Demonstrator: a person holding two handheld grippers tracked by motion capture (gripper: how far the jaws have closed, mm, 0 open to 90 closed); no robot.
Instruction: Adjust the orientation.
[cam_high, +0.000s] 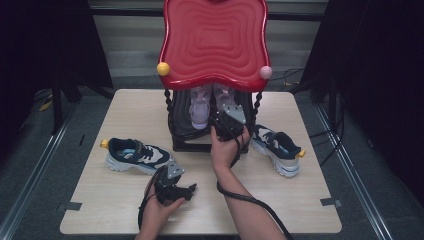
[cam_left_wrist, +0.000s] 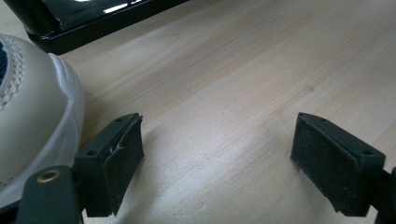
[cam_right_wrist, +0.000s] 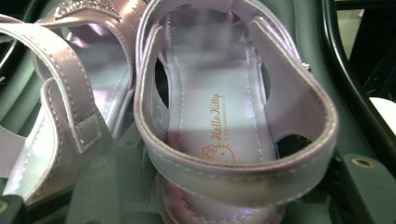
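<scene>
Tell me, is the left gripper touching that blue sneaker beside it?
Cannot tell. In the left gripper view the left gripper is open over bare table; one finger sits against the sneaker's toe, contact unclear.

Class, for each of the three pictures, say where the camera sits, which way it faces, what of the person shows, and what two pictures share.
High view: above the person's side, facing forward and down on the table; both forearms, left gripper, right gripper at the red-topped shoe rack.
Left gripper view: low over the table, along its open jaws; a sneaker's white toe at left.
Right gripper view: inside the rack, facing lilac sandals.
Shared: sneaker and sandals show in the high view too.
</scene>
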